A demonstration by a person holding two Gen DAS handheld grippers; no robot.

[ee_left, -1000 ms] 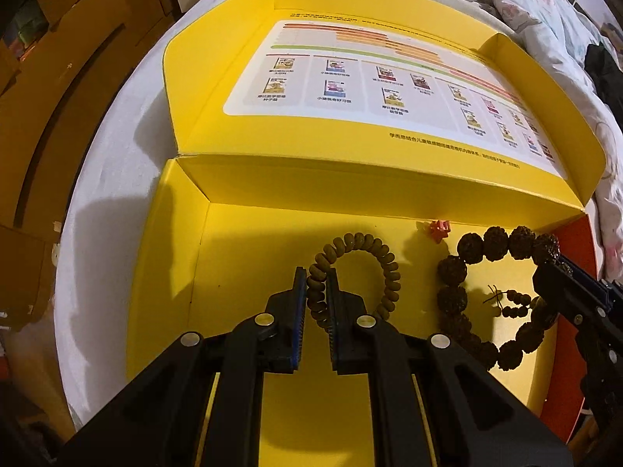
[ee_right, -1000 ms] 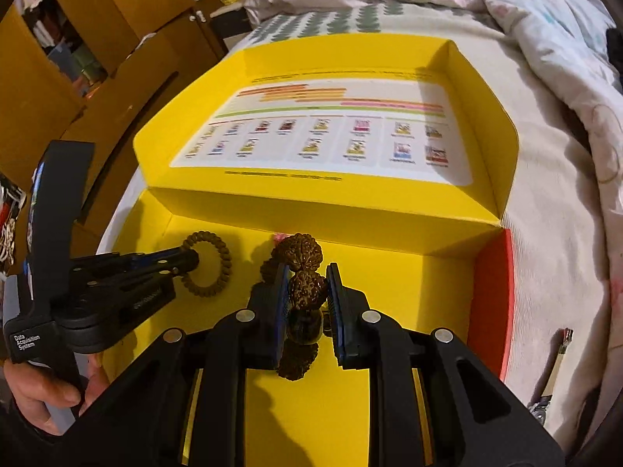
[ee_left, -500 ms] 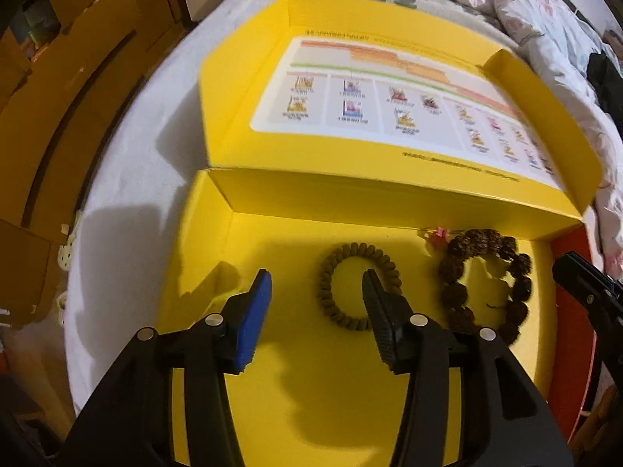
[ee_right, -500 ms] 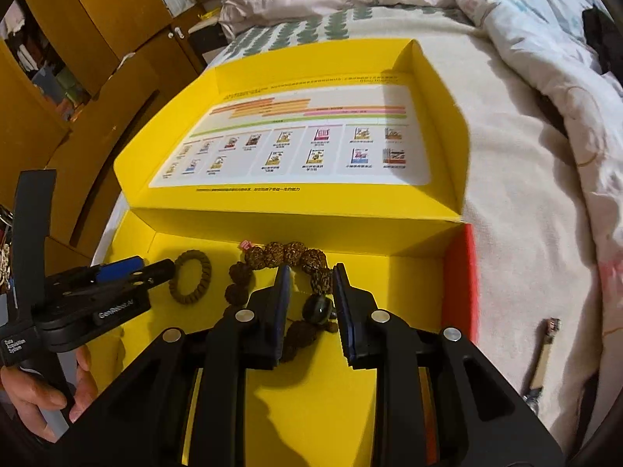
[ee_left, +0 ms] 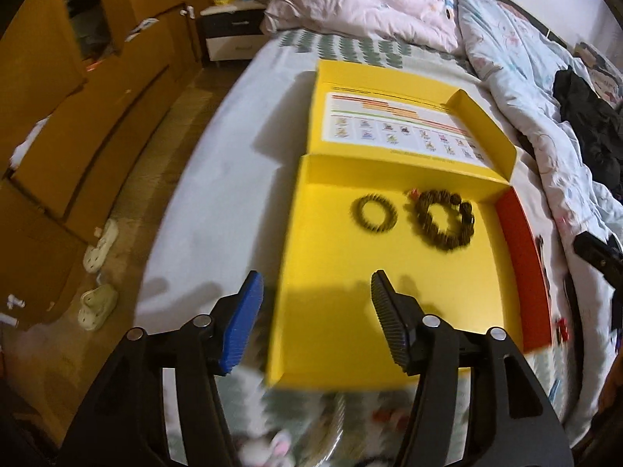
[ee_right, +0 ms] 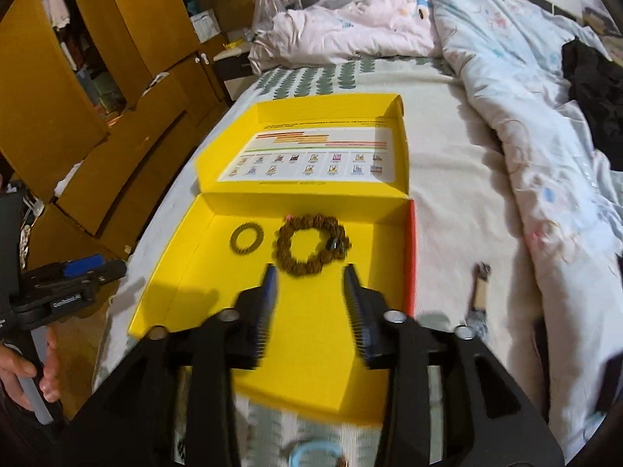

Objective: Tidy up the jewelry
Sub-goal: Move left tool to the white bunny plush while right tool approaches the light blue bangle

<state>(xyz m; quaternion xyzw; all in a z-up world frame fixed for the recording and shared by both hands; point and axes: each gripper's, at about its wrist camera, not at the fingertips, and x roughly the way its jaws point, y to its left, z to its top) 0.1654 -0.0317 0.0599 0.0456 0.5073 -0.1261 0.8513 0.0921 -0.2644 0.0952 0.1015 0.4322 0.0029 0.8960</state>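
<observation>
Both bracelets lie in the yellow box; my tongs hang empty above it.

My left gripper is opening wide, nothing between its jaws; the small beaded bracelet lies ahead of it. My right gripper is opening too, empty, with the large rough-bead bracelet just beyond its tips in the box. I judge this placing done; next comes fetching another piece, perhaps the blue ring below.

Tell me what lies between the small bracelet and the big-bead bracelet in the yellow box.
Nothing: only bare yellow box floor separates the small bracelet from the big-bead bracelet. Both wrist views show this gap.
</observation>
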